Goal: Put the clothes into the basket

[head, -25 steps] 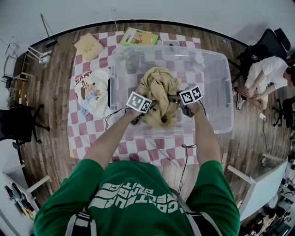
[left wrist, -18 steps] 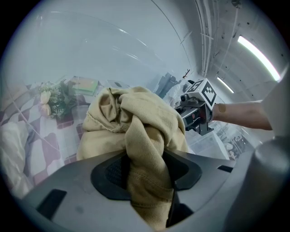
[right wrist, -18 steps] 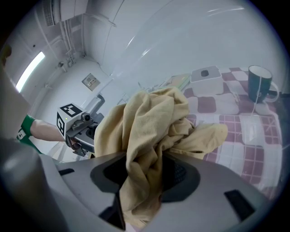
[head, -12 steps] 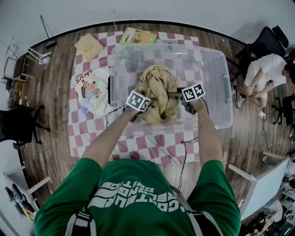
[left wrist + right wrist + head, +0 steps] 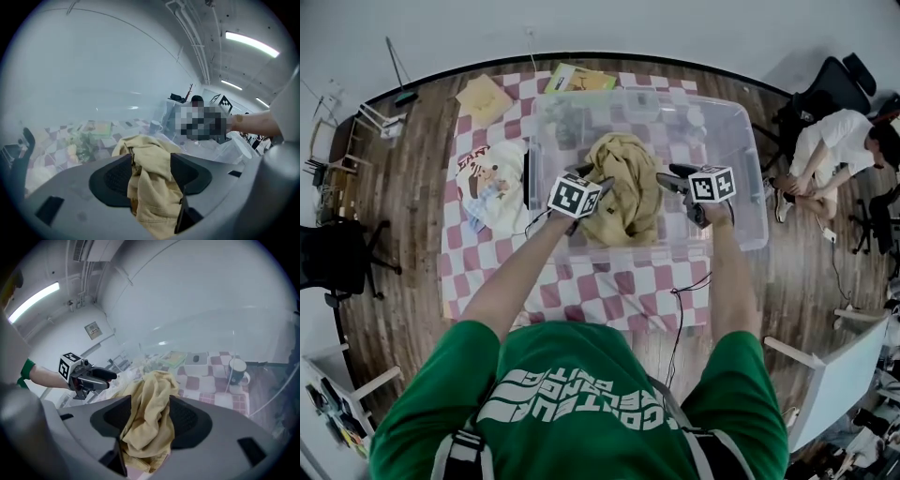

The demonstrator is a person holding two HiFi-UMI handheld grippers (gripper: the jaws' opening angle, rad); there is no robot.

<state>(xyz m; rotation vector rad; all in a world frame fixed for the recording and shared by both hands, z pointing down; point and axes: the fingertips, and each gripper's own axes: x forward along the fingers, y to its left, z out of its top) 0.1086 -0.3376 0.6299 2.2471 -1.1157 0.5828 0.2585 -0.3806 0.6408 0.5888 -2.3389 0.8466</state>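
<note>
While both sets of jaws have just been opening, the left gripper (image 5: pixel 600 187) and the right gripper (image 5: pixel 667 176) hover over the bin, spread and clamped on nothing. Each gripper view shows the mustard garment (image 5: pixel 623 187) framed in the gap between dark, grid-textured pads (image 5: pixel 117 176), but it seems to lie beyond them, with neither pad pressing on the cloth. That garment sits in a loose, crumpled heap on the floor of the clear plastic basket (image 5: pixel 757 202), roughly at its middle, so by my reading this piece is already delivered. Its cloth looks soft and fairly heavy, falling in thick folds with a stitched seam running down one edge. The basket is a large rectangular tub with rounded corners and glossy see-through walls. The red-and-white checked tablecloth (image 5: pixel 581 295) beneath it shows straight through them. A white printed garment (image 5: pixel 492 183) still lies outside the basket, flat on the tablecloth just beside its left wall. It looks thin and limp, and it appears to be what is left to pick up. Farther out on the cloth stand a dark mug (image 5: pixel 238 371) and a green-and-yellow booklet (image 5: pixel 581 77), both rigid and no part of the clothes.
</note>
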